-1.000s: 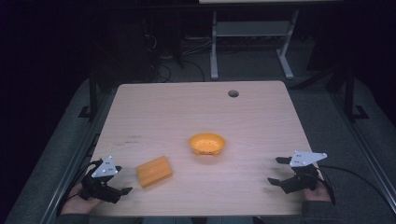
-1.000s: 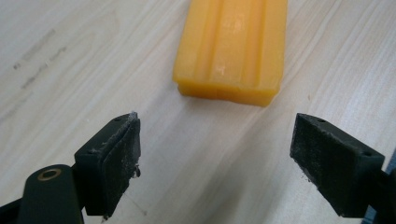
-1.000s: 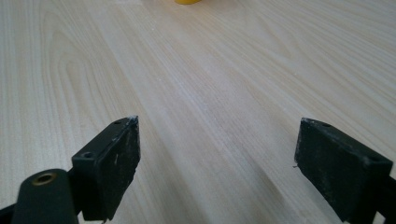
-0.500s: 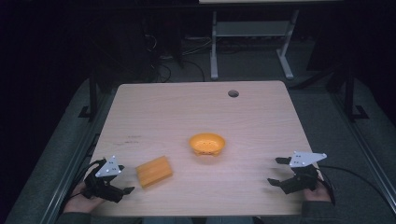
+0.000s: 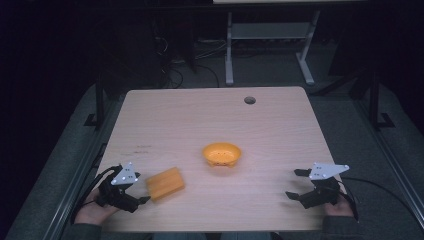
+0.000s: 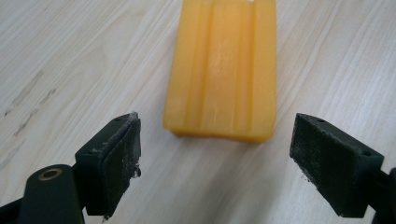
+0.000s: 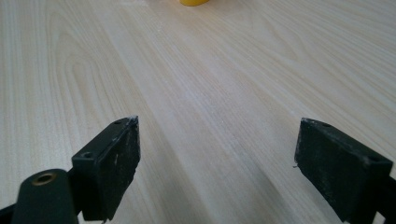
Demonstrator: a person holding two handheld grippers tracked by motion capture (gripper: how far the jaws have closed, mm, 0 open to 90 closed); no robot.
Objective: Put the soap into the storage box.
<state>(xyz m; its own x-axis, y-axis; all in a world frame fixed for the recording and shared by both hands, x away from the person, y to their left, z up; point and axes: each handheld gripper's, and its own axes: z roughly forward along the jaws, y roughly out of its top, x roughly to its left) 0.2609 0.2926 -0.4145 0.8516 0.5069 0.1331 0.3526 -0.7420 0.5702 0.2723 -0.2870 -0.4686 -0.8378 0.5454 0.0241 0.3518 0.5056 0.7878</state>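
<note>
The left gripper (image 6: 215, 154) is spread wide, with the block (image 6: 223, 70) lying flat on the table (image 5: 280, 125) just ahead of its pads; I'd ease forward until both pads flank the block's near end, then close squarely. The right gripper (image 5: 306, 186) rests spread and empty, the bowl (image 5: 222, 153) well ahead of it, on pale wood in a dark room

Wooden table (image 5: 175, 115), round hole (image 5: 249, 100) near far edge, orange bowl (image 5: 222, 154) mid-table
</note>
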